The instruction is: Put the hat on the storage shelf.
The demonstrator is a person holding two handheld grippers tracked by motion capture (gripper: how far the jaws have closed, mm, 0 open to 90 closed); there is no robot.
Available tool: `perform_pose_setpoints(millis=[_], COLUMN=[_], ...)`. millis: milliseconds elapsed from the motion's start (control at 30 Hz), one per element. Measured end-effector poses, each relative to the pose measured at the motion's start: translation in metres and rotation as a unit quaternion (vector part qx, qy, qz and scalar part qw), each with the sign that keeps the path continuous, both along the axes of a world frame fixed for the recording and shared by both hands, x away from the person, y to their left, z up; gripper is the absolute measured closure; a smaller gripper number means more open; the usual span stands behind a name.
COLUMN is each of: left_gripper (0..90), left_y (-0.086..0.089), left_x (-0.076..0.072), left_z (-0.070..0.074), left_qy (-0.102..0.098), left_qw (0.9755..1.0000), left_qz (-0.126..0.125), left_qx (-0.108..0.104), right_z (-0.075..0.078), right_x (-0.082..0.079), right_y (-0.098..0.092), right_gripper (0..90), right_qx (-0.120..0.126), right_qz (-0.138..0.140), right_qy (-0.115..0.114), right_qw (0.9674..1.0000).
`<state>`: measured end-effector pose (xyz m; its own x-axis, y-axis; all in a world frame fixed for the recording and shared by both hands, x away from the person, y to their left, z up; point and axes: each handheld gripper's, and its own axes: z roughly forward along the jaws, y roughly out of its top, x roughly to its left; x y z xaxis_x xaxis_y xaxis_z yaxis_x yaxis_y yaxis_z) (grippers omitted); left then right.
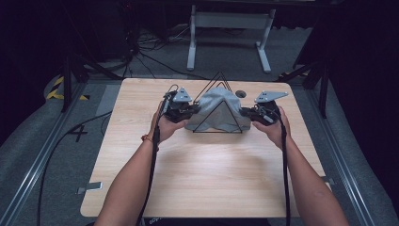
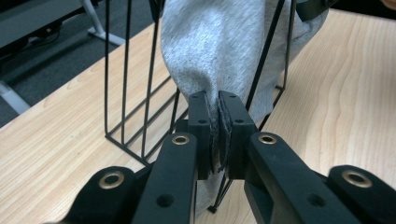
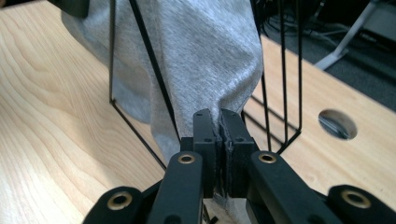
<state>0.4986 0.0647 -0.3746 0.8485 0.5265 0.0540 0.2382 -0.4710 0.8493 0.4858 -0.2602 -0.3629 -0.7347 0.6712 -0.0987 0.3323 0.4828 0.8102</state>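
Note:
A grey cloth is draped over a black wire rack with triangular ends, standing at the far middle of the wooden table. My left gripper is at the rack's left side, shut on the cloth's left edge. In the left gripper view the jaws pinch a fold of the grey cloth in front of the rack's wires. My right gripper is at the rack's right side, shut on the cloth's right edge. The right gripper view shows the grey cloth pulled taut into the closed jaws.
A round hole is cut in the table just right of the rack, seen also as the round hole in the right gripper view. Behind the table stands a white metal frame among cables on the floor.

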Motion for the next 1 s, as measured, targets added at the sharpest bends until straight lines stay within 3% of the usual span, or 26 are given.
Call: perform_pose_setpoints(millis=[133, 500, 733, 1000], left_gripper=[84.6, 84.5, 80.8, 79.2], left_y=[-0.004, -0.009, 0.001, 0.018], left_x=[0.001, 0.000, -0.008, -0.026], left_z=[-0.006, -0.022, -0.012, -0.007], left_qy=[0.001, 0.011, -0.007, -0.015], left_qw=[0.9998, 0.9997, 0.9996, 0.9993], left_qz=[0.000, 0.000, 0.019, 0.016], left_qx=[0.019, 0.021, 0.021, 0.030], right_z=[-0.012, -0.024, -0.015, -0.007], right_x=[0.003, 0.006, -0.001, -0.012], right_y=[0.000, 0.002, -0.003, -0.010], right_gripper=[86.3, 86.1, 81.2, 78.2], right_qx=[-0.010, -0.007, -0.007, -0.008], right_qz=[-0.007, -0.015, -0.022, -0.033], right_qy=[0.012, 0.020, 0.008, -0.005], right_qw=[0.9999, 0.9997, 0.9997, 0.9994])
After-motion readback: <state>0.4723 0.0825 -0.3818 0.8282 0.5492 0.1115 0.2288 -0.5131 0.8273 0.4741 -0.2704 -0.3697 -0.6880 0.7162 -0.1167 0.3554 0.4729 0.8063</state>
